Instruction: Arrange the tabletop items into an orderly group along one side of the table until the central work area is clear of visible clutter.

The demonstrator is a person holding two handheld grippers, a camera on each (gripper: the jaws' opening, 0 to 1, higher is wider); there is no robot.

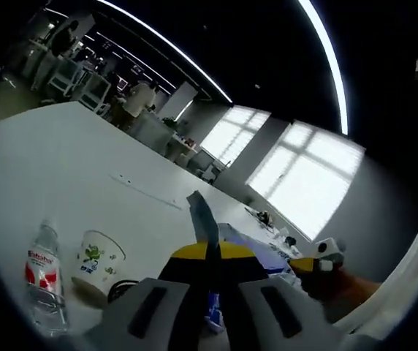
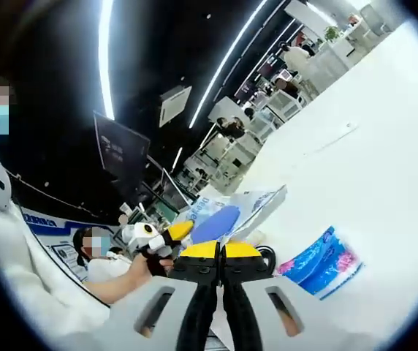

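Note:
My left gripper (image 1: 209,252) is shut on a thin flat blue piece (image 1: 202,216) that stands edge-on above its yellow tips. From the right gripper view the same blue piece (image 2: 216,223) reads as an oval sticking out of the left gripper (image 2: 166,235). Behind it lies a white-and-blue pouch (image 2: 251,203), also seen as the pouch (image 1: 249,245). My right gripper (image 2: 220,252) has its yellow tips together with nothing seen between them; it appears as the right gripper (image 1: 318,263) close beside the left. A blue tissue pack (image 2: 322,263) lies on the white table (image 2: 370,146).
A clear water bottle with a red label (image 1: 44,281) and a printed paper cup (image 1: 98,259) stand near the left of the table (image 1: 63,168). A black ring-like thing (image 2: 269,256) lies by the pouch. A person's sleeve (image 1: 413,270) is at the right. Desks and people fill the background.

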